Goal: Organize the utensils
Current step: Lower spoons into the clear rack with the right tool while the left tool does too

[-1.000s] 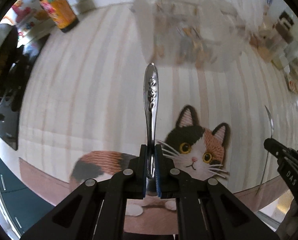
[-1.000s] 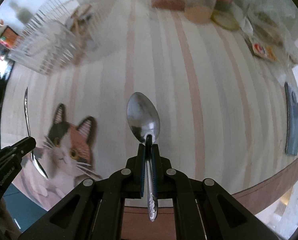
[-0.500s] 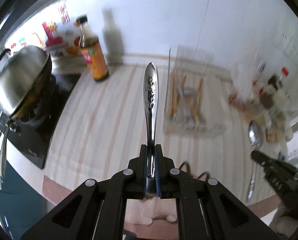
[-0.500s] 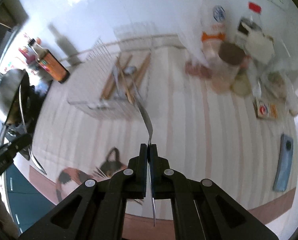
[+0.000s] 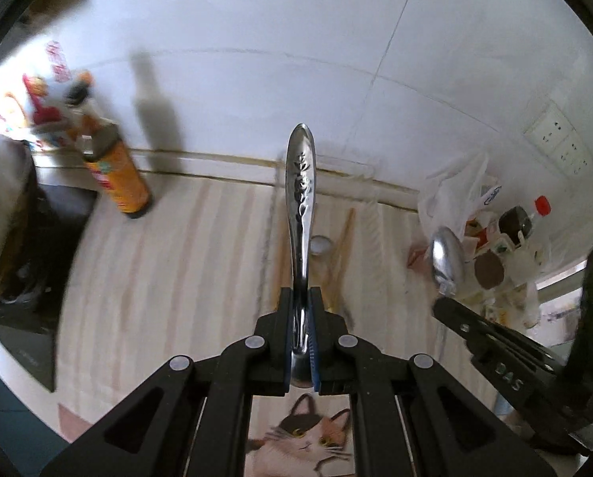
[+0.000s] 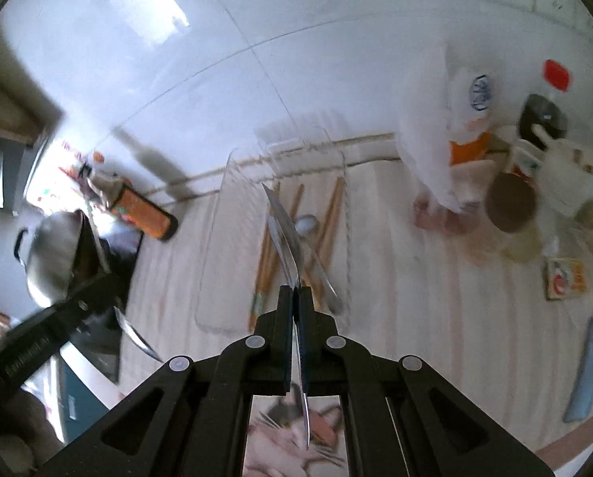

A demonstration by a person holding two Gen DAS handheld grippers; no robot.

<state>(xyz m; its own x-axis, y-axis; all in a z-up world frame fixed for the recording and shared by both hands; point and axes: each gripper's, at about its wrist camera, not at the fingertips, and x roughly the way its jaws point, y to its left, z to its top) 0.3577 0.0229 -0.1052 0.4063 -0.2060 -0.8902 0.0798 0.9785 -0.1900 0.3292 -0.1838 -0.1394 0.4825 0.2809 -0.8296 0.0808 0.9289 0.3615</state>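
Two spoons carried to the tray. The left gripper [image 5: 301, 314] is clamped on a spoon [image 5: 302, 183] near its bowl end, the embossed handle pointing away from the camera; the right gripper [image 6: 295, 306] is clamped on a second spoon [image 6: 284, 218] seen edge-on, bowl pointing away and handle tip trailing below the jaws.

Both spoons are off the counter, in the air. The clear tray [image 6: 217, 254] lies ahead of and below both grippers, on the striped cloth [image 6: 415, 298] against the far wall. It already holds wooden chopsticks [image 6: 332, 214] and at least one spoon. In the right view the held spoon's bowl overlaps the tray's middle; in the left view the handle lies across the blurred tray. How high either spoon hangs above it cannot be told.

To do the step well — judging from this layout — bring each spoon over the tray, lower it until it is nearly flat along the tray's length, and release only once it is inside the walls. Lay it beside the spoon already there, not across the chopsticks. The grippers are close together — stagger the drops so they do not collide.
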